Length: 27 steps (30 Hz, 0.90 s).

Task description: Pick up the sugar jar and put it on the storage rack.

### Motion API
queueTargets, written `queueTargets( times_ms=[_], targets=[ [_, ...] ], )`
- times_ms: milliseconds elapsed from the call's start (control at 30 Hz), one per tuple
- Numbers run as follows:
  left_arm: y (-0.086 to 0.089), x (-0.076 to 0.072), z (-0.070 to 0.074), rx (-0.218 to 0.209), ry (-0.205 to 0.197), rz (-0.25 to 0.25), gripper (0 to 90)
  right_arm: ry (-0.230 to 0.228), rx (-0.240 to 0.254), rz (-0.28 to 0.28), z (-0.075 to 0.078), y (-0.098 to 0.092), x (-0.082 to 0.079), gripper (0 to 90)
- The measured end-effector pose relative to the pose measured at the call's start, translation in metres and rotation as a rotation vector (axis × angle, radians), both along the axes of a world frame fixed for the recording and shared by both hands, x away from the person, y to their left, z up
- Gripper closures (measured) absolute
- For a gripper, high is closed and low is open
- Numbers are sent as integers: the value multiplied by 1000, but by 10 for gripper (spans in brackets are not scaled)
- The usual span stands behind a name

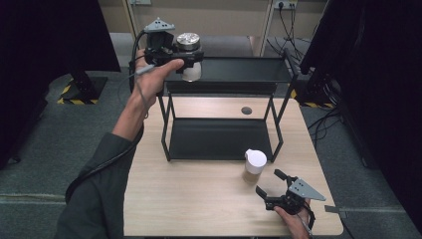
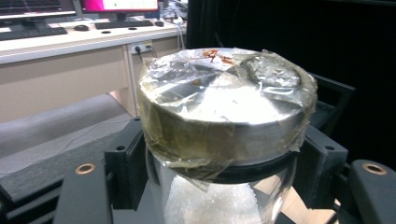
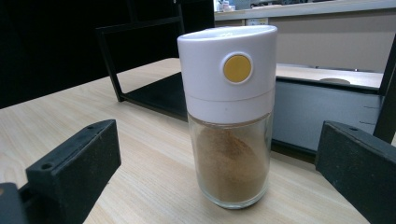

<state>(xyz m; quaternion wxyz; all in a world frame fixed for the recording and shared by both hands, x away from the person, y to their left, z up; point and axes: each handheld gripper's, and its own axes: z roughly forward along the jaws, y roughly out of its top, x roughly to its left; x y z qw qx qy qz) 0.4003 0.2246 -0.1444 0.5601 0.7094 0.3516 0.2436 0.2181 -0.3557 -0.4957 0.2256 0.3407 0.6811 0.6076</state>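
- Black jaws of the left gripper (image 2: 219, 186) rise at the bottom of the left gripper view, clamped on a glass jar (image 2: 224, 135) just below its foil-wrapped metal lid; white grains show through the glass.
- High view: that left gripper (image 1: 191, 59) holds the jar (image 1: 190, 57) upright in the air, above the left end of the top shelf of a black metal rack (image 1: 224, 89).
- Right gripper (image 3: 219, 186), seen in the right gripper view, stands released, its two pads wide apart on either side of a spice shaker (image 3: 231, 112) without touching it.
- Shaker: white cap with a yellow round button, brown powder inside, upright on the wooden table (image 1: 199, 199), just in front of the rack's lower shelf.
- High view: right gripper (image 1: 276, 191) rests near the table's front right corner, just beside the shaker (image 1: 255, 167).
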Motion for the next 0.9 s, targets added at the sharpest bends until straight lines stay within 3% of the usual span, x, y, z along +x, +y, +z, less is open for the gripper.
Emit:
queueTargets(
  times_ms=[500,900],
  targets=[
    [-13,19,-8,20,-3,97,312,0,3,5,0,-1,0,5],
    [-24,27,-12,36,-15,132,312,-3,4,8,0,-1,0,5]
  ],
)
